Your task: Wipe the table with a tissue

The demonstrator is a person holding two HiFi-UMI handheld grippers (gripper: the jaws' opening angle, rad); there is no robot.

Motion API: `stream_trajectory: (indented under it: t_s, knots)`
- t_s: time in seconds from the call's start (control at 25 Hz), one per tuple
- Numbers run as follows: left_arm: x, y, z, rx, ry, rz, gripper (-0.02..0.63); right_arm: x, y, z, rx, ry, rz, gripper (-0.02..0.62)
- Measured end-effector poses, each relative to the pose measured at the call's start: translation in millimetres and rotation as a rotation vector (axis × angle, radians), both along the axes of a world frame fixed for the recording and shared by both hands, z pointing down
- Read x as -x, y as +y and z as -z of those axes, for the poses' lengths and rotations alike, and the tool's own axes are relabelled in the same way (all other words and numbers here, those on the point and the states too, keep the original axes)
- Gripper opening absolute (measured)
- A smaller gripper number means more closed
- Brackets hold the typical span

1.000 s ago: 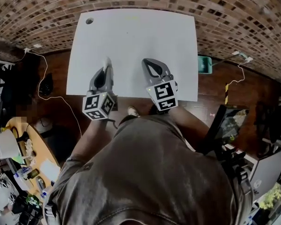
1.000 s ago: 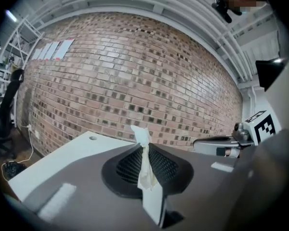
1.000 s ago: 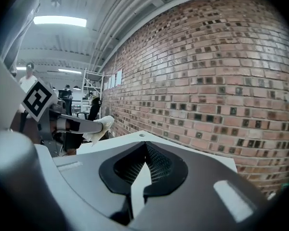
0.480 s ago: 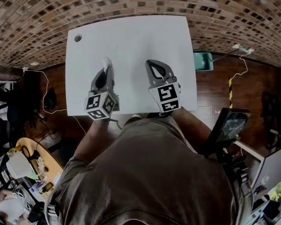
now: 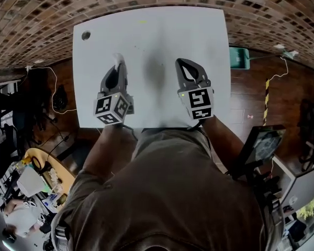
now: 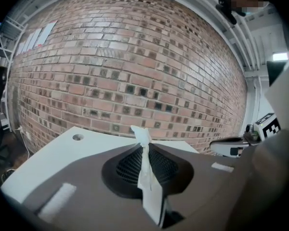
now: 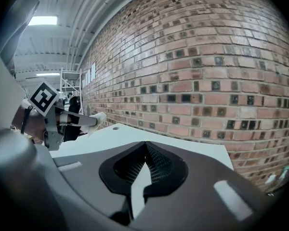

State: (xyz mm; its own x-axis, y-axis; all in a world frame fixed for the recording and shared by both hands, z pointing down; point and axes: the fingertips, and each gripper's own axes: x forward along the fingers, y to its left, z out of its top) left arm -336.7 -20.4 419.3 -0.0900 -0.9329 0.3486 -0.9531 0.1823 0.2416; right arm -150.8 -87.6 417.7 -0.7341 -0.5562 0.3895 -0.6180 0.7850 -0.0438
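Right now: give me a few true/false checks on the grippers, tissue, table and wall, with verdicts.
1. The left gripper is shut on the tissue. True.
2. The right gripper holds a second tissue. False: its jaws are shut with nothing between them.
3. The table has a hole near its far left corner. True.
4. The wall beyond the table is plain white. False: it is brick.
5. The tissue lies flat on the table. False: it stands pinched in the left gripper, poking out past the tips.

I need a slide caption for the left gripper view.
Left gripper shut on a tissue over the table, brick wall behind.
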Motion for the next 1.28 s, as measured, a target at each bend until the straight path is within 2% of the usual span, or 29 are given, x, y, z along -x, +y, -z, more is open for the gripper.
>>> stream_trajectory:
  t_s: [0.4,0.76,1.04,1.28]
  knots:
    - [33.3,-52.0,-55.7,0.068,0.023,-0.082,0.029,6.6,-19.5,-31.3,0.032,0.062,-0.084,0.014]
    - [35.0,-86.5,-105.4,0.166,0.022,-0.155,0.029,-8.0,-29.6,-50.1,0.075,0.093,-0.164,0.014]
    - [33.4,-100.5,-133.3,0.254,-0.009,-0.174,0.029,-14.4,-36.6,-62.1,0.11,0.097,-0.186,0.014]
    - [30.0,-101.7,-153.4,0.356,-0.076,-0.199,0.029,-19.3,-38.5,-68.7,0.127,0.094,-0.192,0.014]
